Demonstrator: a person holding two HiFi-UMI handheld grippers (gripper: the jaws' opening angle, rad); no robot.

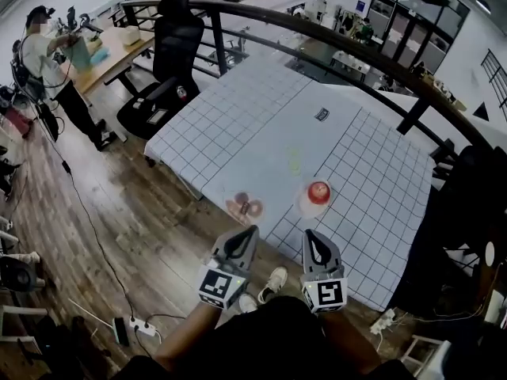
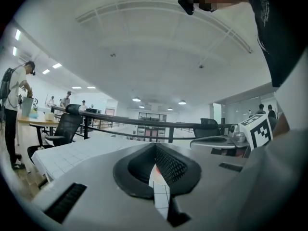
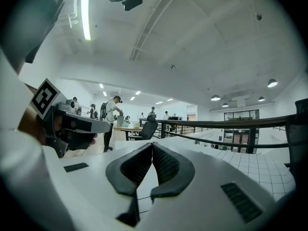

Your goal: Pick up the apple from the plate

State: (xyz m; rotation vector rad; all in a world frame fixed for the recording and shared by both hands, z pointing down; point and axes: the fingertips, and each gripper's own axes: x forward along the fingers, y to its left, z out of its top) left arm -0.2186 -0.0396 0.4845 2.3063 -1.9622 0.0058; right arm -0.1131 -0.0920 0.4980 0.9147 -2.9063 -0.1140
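In the head view a red apple sits on a small white plate near the front edge of the grid-patterned table. My left gripper hangs just short of that edge, to the left of the plate, with its jaws together and empty. Just in front of the plate, my right gripper is also shut and holds nothing. Both point level towards the table. In the left gripper view the left gripper has its tips meeting. The right gripper view shows the right gripper closed the same way.
A pinkish dish lies on the table's front left corner. A black office chair stands behind the table's left side, and a black railing curves round the back. A person works at a desk far left. A power strip lies on the wooden floor.
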